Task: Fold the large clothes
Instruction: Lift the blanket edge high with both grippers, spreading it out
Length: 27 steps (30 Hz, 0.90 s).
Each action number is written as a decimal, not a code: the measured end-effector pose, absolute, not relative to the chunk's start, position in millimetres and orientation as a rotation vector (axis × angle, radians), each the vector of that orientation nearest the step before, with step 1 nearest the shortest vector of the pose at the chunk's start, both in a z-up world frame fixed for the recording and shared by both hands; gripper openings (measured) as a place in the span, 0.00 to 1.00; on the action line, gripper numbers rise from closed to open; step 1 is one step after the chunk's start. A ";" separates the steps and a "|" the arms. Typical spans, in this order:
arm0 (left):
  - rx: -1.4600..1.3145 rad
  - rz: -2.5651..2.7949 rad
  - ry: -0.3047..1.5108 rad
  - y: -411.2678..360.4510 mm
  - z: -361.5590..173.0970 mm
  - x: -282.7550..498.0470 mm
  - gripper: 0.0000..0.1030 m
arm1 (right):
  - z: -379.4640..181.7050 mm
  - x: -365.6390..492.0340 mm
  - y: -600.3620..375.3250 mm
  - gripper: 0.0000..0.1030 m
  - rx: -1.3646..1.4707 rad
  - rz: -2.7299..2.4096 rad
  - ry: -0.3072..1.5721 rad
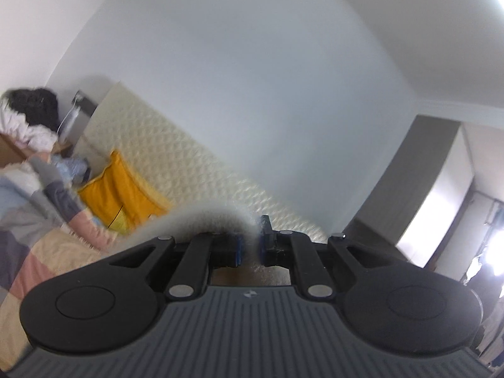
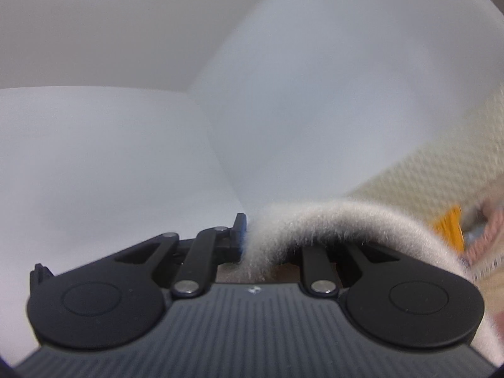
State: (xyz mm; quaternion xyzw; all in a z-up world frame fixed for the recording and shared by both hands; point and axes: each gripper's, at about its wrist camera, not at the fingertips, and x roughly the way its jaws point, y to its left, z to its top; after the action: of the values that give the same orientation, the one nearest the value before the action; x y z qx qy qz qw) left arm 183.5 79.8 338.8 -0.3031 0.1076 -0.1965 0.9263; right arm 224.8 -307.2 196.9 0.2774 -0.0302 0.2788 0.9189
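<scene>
A fuzzy pale grey-beige garment (image 2: 318, 220) is pinched in both grippers and held up high, facing the wall. In the left wrist view its edge (image 1: 214, 217) arches out of my left gripper (image 1: 250, 245), whose blue-padded jaws are shut on it. In the right wrist view my right gripper (image 2: 252, 239) is shut on the same fabric, which drapes right over the right finger and hides it. Motion blur softens the cloth.
A bed with a pastel patchwork quilt (image 1: 37, 239) lies at lower left, with an orange pillow (image 1: 116, 189), a cream padded headboard (image 1: 176, 160) and a pile of clothes (image 1: 28, 116). White walls fill both views. A doorway (image 1: 441, 195) is on the right.
</scene>
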 end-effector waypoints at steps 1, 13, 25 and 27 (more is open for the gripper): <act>-0.625 -0.396 0.250 78.3 322.1 201.9 0.12 | 185.7 243.1 -308.9 0.18 0.576 0.556 -0.029; -0.619 -0.281 0.573 67.4 67.8 445.8 0.12 | 8.1 466.7 -295.1 0.18 0.481 0.350 0.326; -0.647 -0.250 0.829 62.8 -145.8 665.6 0.12 | -157.8 593.7 -295.4 0.18 0.513 0.186 0.543; -0.645 -0.244 0.863 61.7 -170.5 680.9 0.12 | -182.8 608.0 -296.3 0.18 0.531 0.175 0.596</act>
State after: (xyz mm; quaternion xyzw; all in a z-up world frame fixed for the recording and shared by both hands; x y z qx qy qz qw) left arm 680.9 61.7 -170.5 -0.3063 0.4100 -0.1159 0.8513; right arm 608.0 -296.3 -182.8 0.2582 0.2897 0.0853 0.9177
